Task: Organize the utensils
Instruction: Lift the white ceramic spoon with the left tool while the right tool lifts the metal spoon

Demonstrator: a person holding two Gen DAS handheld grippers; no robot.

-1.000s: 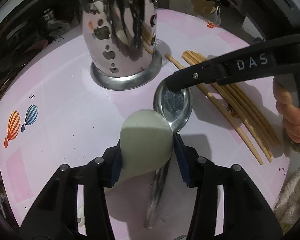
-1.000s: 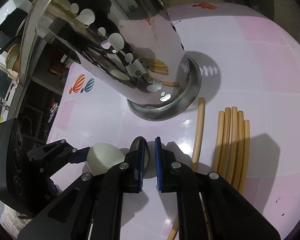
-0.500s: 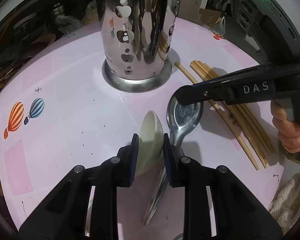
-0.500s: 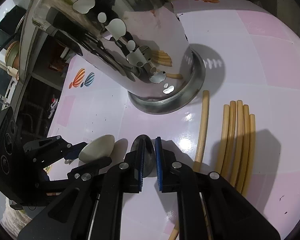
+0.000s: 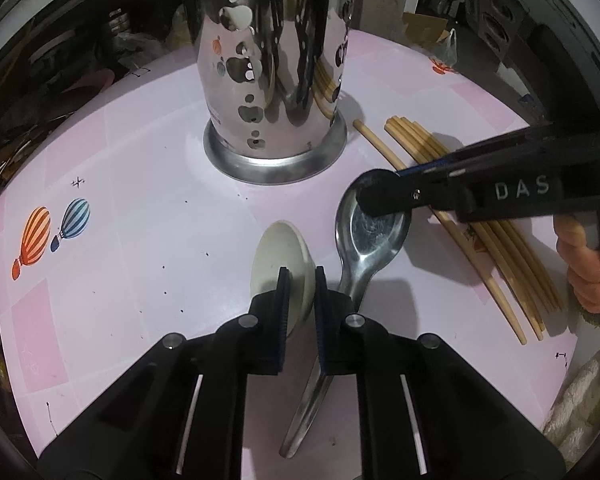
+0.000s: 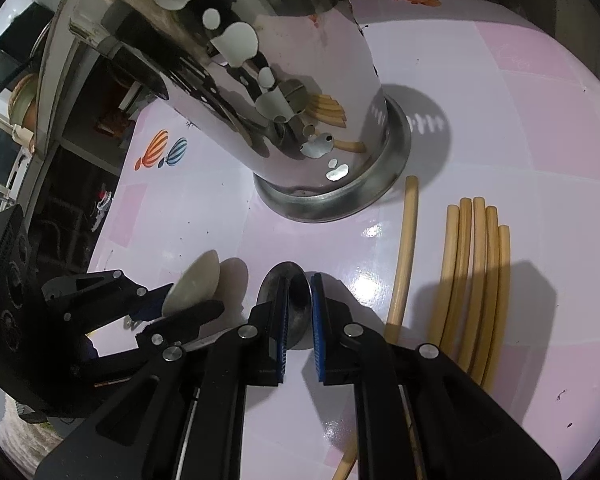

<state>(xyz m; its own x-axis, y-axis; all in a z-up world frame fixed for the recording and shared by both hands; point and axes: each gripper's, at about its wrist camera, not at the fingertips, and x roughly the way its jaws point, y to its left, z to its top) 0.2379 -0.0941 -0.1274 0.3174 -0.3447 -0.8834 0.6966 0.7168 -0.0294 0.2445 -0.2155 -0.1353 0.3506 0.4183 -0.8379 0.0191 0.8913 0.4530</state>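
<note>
On the pink desk (image 5: pixel 140 200), left tongs (image 5: pixel 299 280), just closing, pinch the pale spoon (image 5: pixel 278 258) while right tongs (image 6: pixel 299 294) pinch the steel spoon (image 6: pixel 296 300); lift each steadily toward the metal holder (image 5: pixel 274 80).

1. A home kitchen or dining corner is showing here: a round table (image 5: pixel 148 184) is wearing a pink checked cover printed with hot-air balloons (image 5: pixel 52 236).
2. A shiny perforated metal utensil holder (image 5: pixel 272 92) is standing upright in the middle of it, of the sort kept beside a sink.
3. Bamboo chopsticks (image 6: pixel 476 280) are lying in a loose row beside the holder, with a metal spoon (image 5: pixel 370 240) and a pale ceramic spoon (image 5: pixel 276 256) near them.
4. Cluttered dark shelves (image 6: pixel 100 112) and a cardboard box (image 5: pixel 424 28) are crowding the edges, as in a lived-in house.
</note>
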